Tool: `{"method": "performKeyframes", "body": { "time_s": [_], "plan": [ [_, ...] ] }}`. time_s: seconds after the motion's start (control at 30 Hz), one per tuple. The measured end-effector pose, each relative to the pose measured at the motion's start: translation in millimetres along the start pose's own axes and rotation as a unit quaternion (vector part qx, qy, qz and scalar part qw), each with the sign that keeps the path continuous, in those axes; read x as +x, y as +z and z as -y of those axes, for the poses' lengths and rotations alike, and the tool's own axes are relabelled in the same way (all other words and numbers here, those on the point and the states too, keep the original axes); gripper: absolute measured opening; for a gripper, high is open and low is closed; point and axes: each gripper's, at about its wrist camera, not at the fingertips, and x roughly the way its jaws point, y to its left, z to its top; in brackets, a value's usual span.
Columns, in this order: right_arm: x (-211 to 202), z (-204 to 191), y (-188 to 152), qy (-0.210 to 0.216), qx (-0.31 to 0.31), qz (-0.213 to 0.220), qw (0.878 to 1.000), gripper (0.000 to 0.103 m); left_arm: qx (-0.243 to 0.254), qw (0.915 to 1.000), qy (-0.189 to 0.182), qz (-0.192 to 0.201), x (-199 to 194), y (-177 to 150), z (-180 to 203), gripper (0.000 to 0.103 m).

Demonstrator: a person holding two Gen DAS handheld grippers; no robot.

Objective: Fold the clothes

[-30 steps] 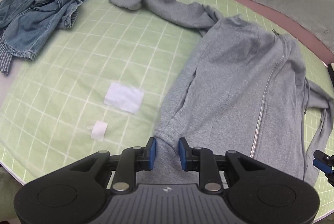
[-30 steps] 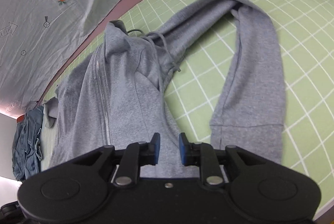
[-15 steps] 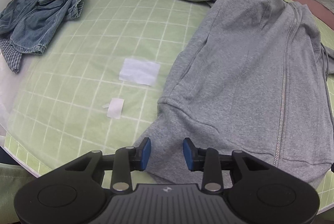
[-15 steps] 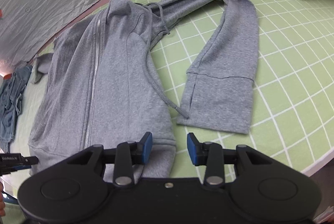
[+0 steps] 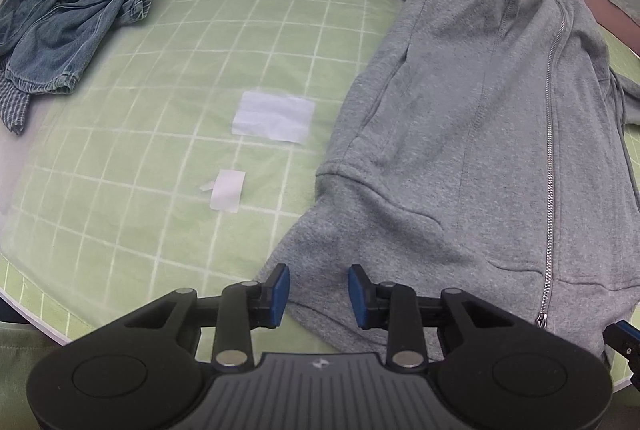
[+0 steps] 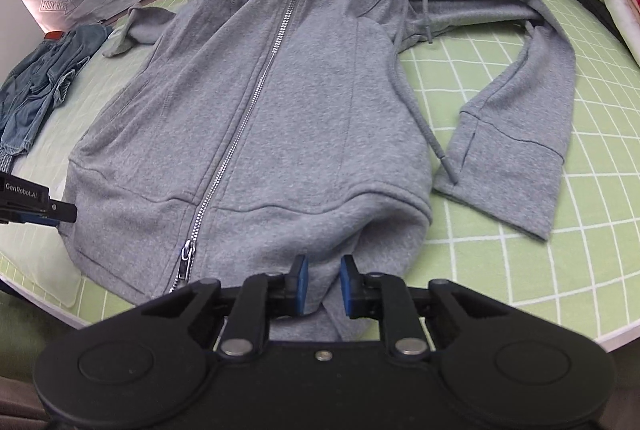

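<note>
now both are dropping onto the grey hoodie [image 6: 280, 117] hem at the table's [image 5: 132, 197] near edge; right hand-held gripper [image 6: 322, 284] is closing on the bunched hem, left hand-held gripper [image 5: 319, 296] is closing, pads apart over fabric, so the lift-and-fold grab is starting.

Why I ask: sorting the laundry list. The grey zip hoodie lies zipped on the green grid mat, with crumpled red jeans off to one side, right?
Not quite: the jeans are blue denim, not red, as the left wrist view shows. The grey zip hoodie does lie zipped on the green grid mat.
</note>
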Motion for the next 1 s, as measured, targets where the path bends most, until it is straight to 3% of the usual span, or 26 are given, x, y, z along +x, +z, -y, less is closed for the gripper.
{"method": "performKeyframes", "body": {
  "time_s": [0.3,0.6,1.0],
  "plan": [
    [-4,-11,-6,-0.028,-0.036,-0.018,0.999,0.018,-0.017,0.9995,-0.025,-0.006,2,-5,-5,0.016],
    [3,1,-3,-0.057,-0.005,-0.027,0.998,0.016,-0.019,0.9996,-0.019,-0.008,3,-9,-4,0.016],
    [4,-7,2,-0.023,-0.020,-0.010,0.999,0.016,-0.012,0.9998,-0.012,-0.014,8,-7,-1,0.016]
  ]
}}
